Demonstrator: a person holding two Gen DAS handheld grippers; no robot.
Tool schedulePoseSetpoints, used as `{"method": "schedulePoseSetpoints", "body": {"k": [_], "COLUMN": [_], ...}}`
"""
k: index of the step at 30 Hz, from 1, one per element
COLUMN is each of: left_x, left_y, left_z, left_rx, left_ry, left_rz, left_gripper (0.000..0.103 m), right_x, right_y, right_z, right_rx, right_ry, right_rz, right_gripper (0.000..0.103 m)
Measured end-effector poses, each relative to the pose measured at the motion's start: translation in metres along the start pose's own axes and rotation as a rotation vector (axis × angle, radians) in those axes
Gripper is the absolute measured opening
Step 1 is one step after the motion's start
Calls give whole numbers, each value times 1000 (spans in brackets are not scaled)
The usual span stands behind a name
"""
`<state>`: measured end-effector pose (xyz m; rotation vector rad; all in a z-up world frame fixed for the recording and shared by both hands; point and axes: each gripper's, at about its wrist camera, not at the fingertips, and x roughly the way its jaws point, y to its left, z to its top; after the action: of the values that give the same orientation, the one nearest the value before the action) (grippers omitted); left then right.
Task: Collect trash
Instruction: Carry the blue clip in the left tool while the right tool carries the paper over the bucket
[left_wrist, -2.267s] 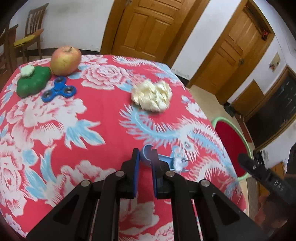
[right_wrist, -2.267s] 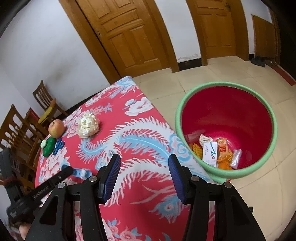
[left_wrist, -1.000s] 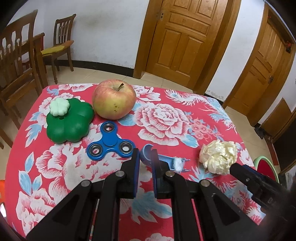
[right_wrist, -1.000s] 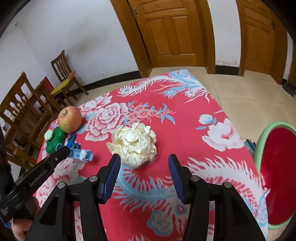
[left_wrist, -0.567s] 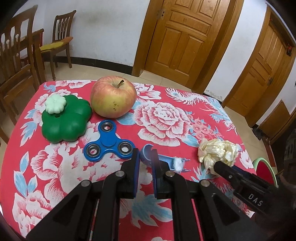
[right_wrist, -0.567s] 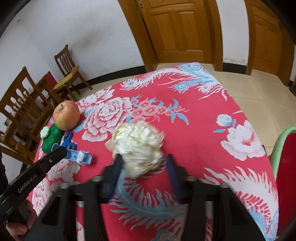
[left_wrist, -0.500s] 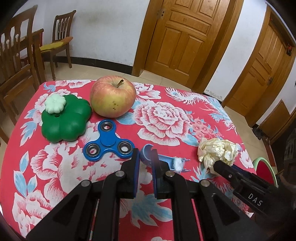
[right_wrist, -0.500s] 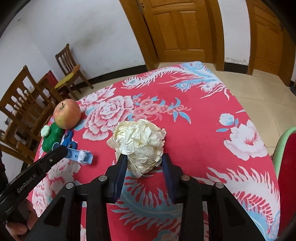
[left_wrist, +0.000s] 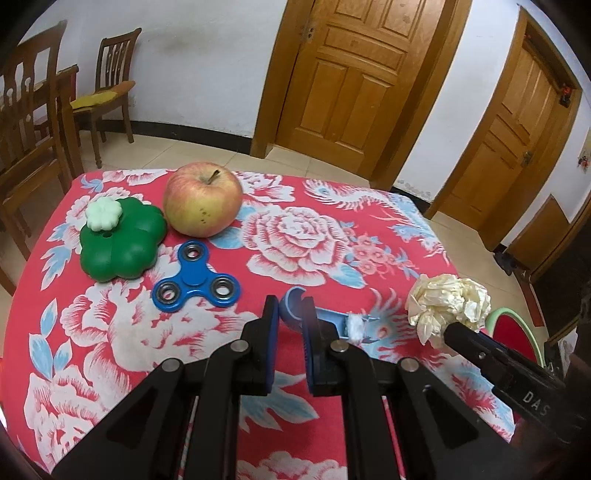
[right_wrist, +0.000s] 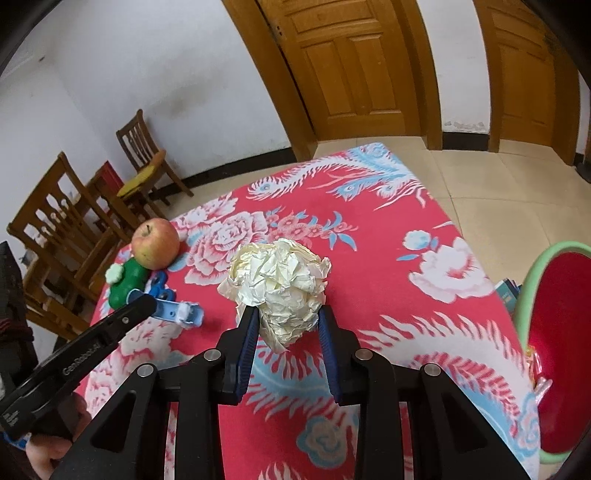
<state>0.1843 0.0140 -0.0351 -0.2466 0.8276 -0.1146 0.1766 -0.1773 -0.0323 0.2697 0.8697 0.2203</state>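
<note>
My right gripper (right_wrist: 284, 317) is shut on a crumpled ball of cream paper (right_wrist: 280, 284) and holds it above the red flowered tablecloth (right_wrist: 369, 229); the ball also shows in the left wrist view (left_wrist: 448, 304). My left gripper (left_wrist: 290, 314) is shut on a small blue plastic piece with a white tuft (left_wrist: 325, 319), also visible in the right wrist view (right_wrist: 177, 312). A red bin with a green rim (right_wrist: 554, 332) stands on the floor at the right of the table.
An apple (left_wrist: 203, 199), a green flower-shaped toy (left_wrist: 120, 240) and a blue fidget spinner (left_wrist: 197, 277) lie on the table's far left. Wooden chairs (right_wrist: 74, 236) stand beyond the table. Wooden doors (left_wrist: 354, 81) are behind.
My right gripper swung from the bin to the paper ball, closed on it and lifted it. My left gripper kept its hold on the blue piece and moved back over the table.
</note>
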Motion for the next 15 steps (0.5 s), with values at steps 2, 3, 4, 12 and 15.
{"method": "schedulePoseSetpoints", "body": {"k": [2,3,4,12,15], "left_x": [-4,-6,-8,-23,-29], "left_y": [-5,-7,-10,-31,-41], "left_z": [-2,-2,-3,-10,-12], "left_rx": [8,11,17,53,73], "left_ry": [-2,-2,-2,-6,-9], "left_rz": [-10,-13,-17,-54,-72], "left_gripper": [11,11,11,11,11], "right_x": [-8,-12,-17,-53,-64], "right_y": [-1,-3,-4,-17,-22], "right_z": [-1,-2,-3,-9,-11], "right_rx": [1,2,6,30,37], "right_ry": [-10,-14,-19,-65,-74], "right_rz": [1,0,-2,-21,-32], "right_gripper": [33,33,33,33,33]}}
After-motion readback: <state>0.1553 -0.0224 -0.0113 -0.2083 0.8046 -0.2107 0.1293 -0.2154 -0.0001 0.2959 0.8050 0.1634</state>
